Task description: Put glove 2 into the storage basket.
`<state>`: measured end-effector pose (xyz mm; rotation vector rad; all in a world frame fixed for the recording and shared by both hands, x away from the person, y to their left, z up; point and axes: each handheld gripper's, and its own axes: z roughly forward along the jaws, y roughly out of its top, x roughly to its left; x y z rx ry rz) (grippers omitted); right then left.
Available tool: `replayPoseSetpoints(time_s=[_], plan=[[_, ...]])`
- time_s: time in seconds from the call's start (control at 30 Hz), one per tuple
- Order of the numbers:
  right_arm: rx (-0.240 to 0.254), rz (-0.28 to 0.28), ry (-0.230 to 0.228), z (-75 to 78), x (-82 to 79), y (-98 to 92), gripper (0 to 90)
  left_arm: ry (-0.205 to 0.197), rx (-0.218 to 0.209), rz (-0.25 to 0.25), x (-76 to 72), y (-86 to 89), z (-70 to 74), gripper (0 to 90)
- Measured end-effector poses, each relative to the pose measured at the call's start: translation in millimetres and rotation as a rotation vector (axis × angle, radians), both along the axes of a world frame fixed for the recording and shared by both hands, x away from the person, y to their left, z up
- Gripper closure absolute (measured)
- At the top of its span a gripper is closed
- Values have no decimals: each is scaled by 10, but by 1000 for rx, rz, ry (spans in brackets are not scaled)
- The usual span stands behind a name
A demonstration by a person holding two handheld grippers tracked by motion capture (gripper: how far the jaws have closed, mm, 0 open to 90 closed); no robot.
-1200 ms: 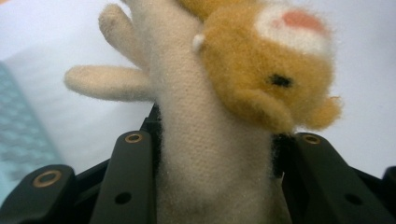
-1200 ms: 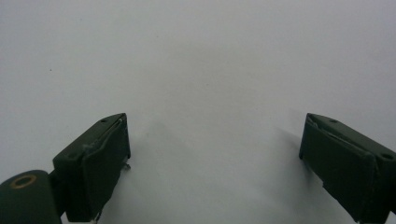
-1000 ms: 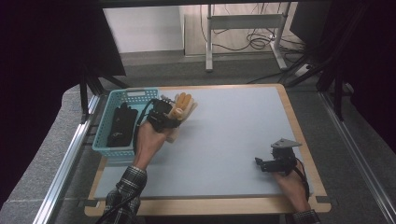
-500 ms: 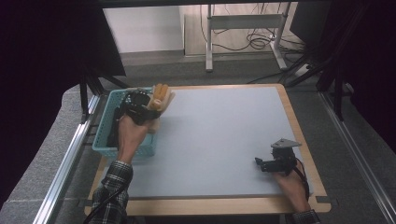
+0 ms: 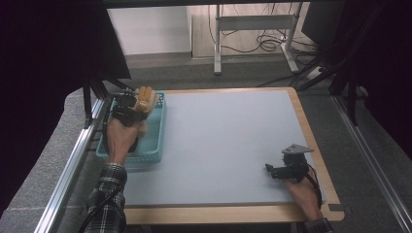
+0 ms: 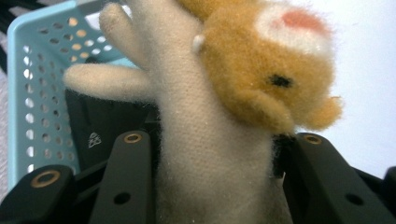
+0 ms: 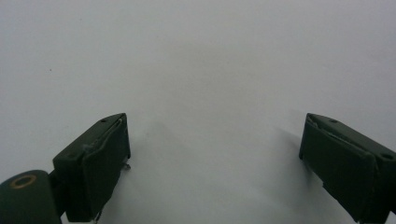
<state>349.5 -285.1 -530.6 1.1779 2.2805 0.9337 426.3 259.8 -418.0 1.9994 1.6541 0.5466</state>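
Two tongs in play, one in each of my hands. Nearest me, my right tongs (image 5: 270,170) are resting low at the front right of the bench (image 5: 228,141), well apart from everything else; in the right gripper view (image 7: 215,154) the jaws are standing wide apart with nothing between them, just bare grey bench top beneath. My right hand (image 5: 303,191) is sitting near the bench's wooden front edge. My left sleeve (image 5: 108,199), plaid, is coming in at the front left, and my left hand (image 5: 120,136) is reaching forward over the teal basket (image 5: 158,133) at the bench's left side. My left tongs (image 5: 127,108) are hanging over the far end of the basket, pinching a plush toy (image 5: 145,98). In the left gripper view (image 6: 215,186) the jaws are squeezing the toy's (image 6: 210,140) cream body from both sides, its tan head tilting to the right, cream limbs sticking out left. Behind the toy the basket's perforated wall (image 6: 32,93) is showing, with a black item (image 6: 100,126) lying inside; can't tell what it is.
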Motion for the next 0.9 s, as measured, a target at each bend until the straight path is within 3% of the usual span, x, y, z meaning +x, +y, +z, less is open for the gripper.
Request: replayPoseSetpoints(time_s=[0.3,0.63,0.9], plan=[[0,0,-1,0,0,0,81,86,10,31,183,27,-259,567],[1,0,-1,-1,0,-1,81,178,16,12,400,-90,-558,555],[1,0,-1,-1,0,-1,80,217,20,-8,499,-179,-706,511]])
